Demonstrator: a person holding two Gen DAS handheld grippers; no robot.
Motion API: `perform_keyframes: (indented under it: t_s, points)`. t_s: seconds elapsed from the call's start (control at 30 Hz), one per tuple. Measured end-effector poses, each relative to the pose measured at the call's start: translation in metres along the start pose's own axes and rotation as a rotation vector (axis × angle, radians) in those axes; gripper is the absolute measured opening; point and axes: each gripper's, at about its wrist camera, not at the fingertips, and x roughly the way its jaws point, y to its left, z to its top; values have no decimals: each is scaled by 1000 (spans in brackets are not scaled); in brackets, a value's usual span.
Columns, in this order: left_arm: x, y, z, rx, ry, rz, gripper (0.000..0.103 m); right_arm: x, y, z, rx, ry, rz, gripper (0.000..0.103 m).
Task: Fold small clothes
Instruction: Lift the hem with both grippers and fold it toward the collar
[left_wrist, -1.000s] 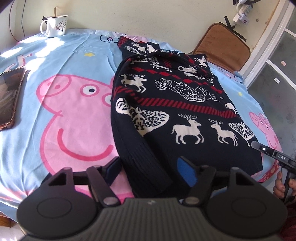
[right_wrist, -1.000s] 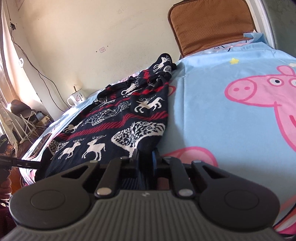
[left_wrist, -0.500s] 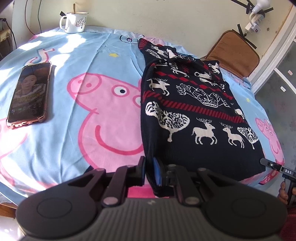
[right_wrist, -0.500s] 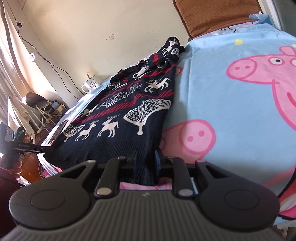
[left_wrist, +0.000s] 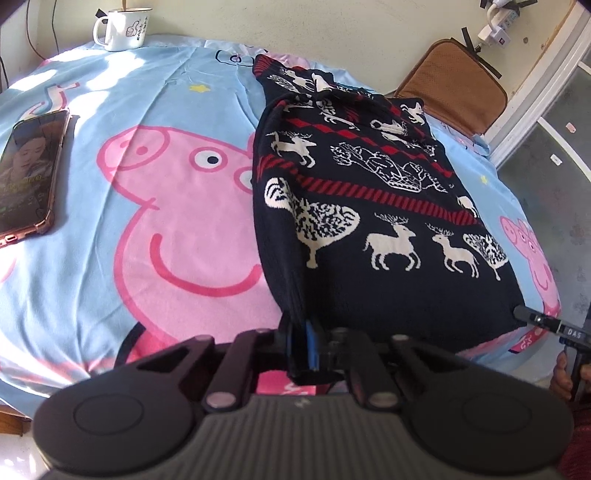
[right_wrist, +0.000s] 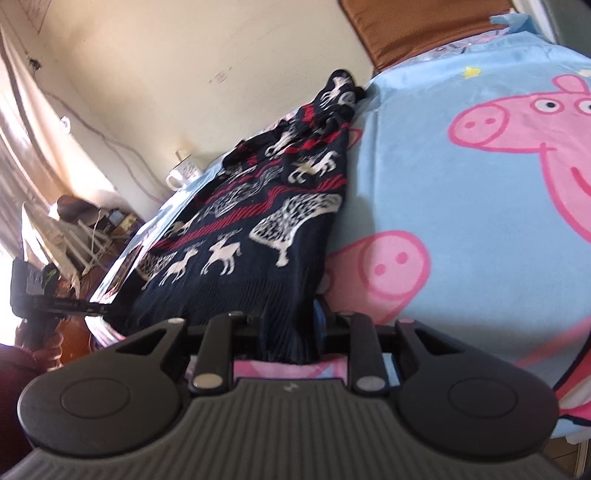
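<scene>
One dark knitted sweater (left_wrist: 369, 206) with white reindeer and red stripes is lying lengthwise on a round table, its sides already folded in so that it is forming a long narrow strip running from the near edge toward the wall. Both near corners of its ribbed hem are being pinched: the left gripper (left_wrist: 301, 347) is sitting with its jaws drawn tight on the hem's left corner, a blue pad showing against the knit, and the right gripper (right_wrist: 295, 332) is clamping the opposite corner, its jaws having just been closing with the ribbed fabric bunched between them. In the left wrist view the right tool's tip is showing at the hem's far corner. Under the sweater a light blue tablecloth (left_wrist: 110, 221) printed with pink cartoon pigs is covering the table. A phone (left_wrist: 29, 173) in a pinkish case is lying face up on the cloth, well left of the sweater, and a white mug (left_wrist: 122, 27) is standing near the wall. A brown cushion (left_wrist: 450, 88) is leaning against the wall beyond the table.
</scene>
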Motion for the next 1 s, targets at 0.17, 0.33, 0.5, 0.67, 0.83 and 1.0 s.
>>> perform_keyframes:
  t_s: [0.17, 0.33, 0.5, 0.67, 0.83, 1.0]
  points:
    - [-19, 15, 17, -94, -70, -145, 7, -3, 5, 15, -10, -85, 90, 8]
    - [-25, 38, 59, -234, -198, -248, 7, -5, -7, 64, 53, -272, 111, 8]
    - [8, 51, 123, -289, -257, -258, 7, 30, -23, 128, 121, -338, 52, 8]
    - [66, 57, 180, -311, -205, -159, 9, 99, -45, 178, 188, -257, -89, 8]
    - [76, 58, 176, -309, -197, -99, 56, 108, -62, 173, 285, -273, -123, 49]
    - [60, 68, 159, -319, -251, -89, 68, 86, -38, 161, 169, -324, -105, 50]
